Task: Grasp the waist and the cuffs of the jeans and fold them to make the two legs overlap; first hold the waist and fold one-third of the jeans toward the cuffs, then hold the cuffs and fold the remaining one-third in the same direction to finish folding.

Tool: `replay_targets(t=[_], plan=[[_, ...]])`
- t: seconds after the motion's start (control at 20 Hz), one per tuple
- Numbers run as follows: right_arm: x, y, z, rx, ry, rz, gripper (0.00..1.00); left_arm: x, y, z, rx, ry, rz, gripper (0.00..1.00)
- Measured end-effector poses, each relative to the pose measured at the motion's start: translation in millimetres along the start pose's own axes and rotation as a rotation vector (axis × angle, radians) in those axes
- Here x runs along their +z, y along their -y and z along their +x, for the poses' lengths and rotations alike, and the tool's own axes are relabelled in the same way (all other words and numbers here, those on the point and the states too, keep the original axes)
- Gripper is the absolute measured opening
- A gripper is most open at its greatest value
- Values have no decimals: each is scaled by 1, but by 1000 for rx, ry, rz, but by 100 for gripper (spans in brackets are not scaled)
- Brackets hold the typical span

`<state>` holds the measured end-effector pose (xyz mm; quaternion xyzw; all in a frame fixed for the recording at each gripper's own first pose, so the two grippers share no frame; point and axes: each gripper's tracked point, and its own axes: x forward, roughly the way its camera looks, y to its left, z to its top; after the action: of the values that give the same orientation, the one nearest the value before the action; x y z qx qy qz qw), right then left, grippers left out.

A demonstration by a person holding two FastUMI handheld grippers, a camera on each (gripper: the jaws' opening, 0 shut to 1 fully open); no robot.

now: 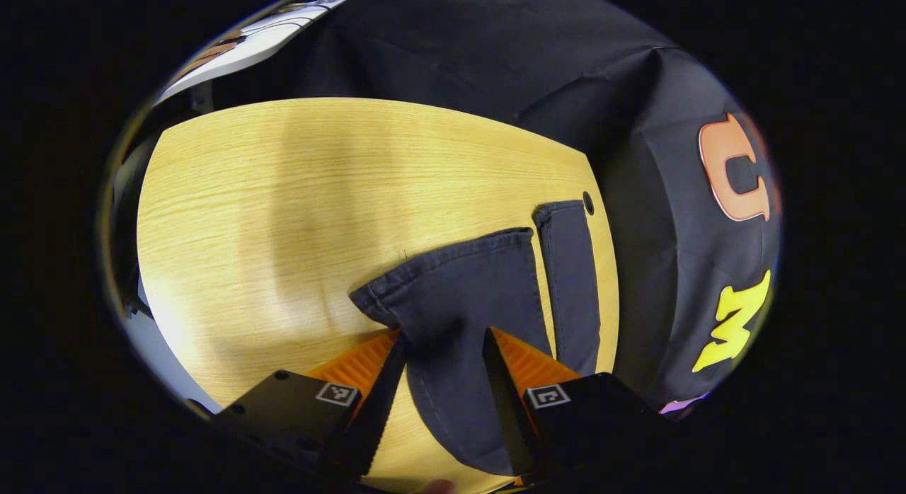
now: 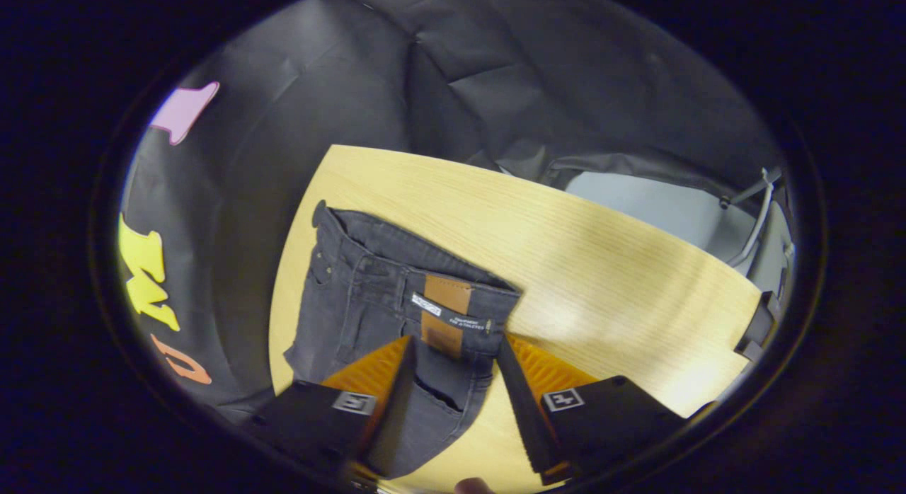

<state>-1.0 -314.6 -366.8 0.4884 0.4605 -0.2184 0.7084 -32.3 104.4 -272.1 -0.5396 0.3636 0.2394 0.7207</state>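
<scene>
Jeans [image 1: 460, 303] of dark, matte denim lie flat on the pale wooden table [image 1: 283, 211], whose grain runs in fine lines. Seen in the left gripper view, both legs run lengthwise away from the camera and end in stitched cuffs [image 1: 453, 250] toward the table's far edge. In the right gripper view the waist [image 2: 417, 267], with a brown leather patch [image 2: 444, 311], points away. The left gripper [image 1: 442, 338] and the right gripper [image 2: 453, 349] each have their fingers spread apart around the cloth.

Left tongs [image 1: 444, 336] and right tongs [image 2: 453, 345] both agape (fingers well apart)
</scene>
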Motion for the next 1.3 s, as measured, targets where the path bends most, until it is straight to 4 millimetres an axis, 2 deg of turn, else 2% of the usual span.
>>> replay_targets(t=[0.05, 0.1, 0.15, 0.2, 0.25, 0.3, 0.35, 0.4, 0.5, 0.55, 0.6, 0.7, 0.75, 0.95, 1.0, 1.1, 1.3], plan=[[3, 4, -1, -30, 3, 16, 57, 0, -1, 2, 17, -6, 2, 69], [5, 7, -1, -54, 4, 32, 42, 1, -3, 4, 31, -11, 1, 54], [4, 6, -2, -58, 0, 59, 28, 0, -4, 5, 43, -19, 2, 54], [3, 5, -1, -58, -11, 72, 30, -1, -6, 8, 54, -26, -2, 34], [4, 5, -2, -60, -16, 83, 30, 0, -7, 8, 60, -29, -13, 34], [4, 6, 0, -68, -19, 85, 30, -1, -6, 8, 57, -41, -29, 20], [4, 7, 0, -63, -19, 106, 30, -2, -6, 8, 53, -47, -44, 14], [6, 7, 0, -49, -17, 124, 9, -1, -5, 7, 46, -51, -57, 10], [5, 5, -2, -35, -16, 140, 8, -2, 0, 4, 25, -62, -59, 5], [6, 5, -4, -28, -14, 137, 5, -1, 2, 2, 16, -64, -59, 5], [7, 4, -6, -21, -12, 134, 8, 1, 4, -2, 7, -69, -61, 4], [8, 0, -14, 9, -4, 124, 5, 2, 13, -9, -16, -68, -81, 4], [8, -5, -19, 26, 0, 118, 8, 1, 18, -13, -30, -76, -85, 4], [11, -30, -49, 99, 26, 105, 8, 4, 36, -27, -77, -85, -77, 4], [11, -37, -54, 115, 26, 96, 2, 6, 42, -31, -92, -85, -84, 3], [9, -39, -59, 99, 34, 80, 2, 7, 49, -35, -103, -88, -81, 3], [8, -56, -61, 111, 35, 85, 1, 8, 59, -39, -102, -111, -26, 4]])
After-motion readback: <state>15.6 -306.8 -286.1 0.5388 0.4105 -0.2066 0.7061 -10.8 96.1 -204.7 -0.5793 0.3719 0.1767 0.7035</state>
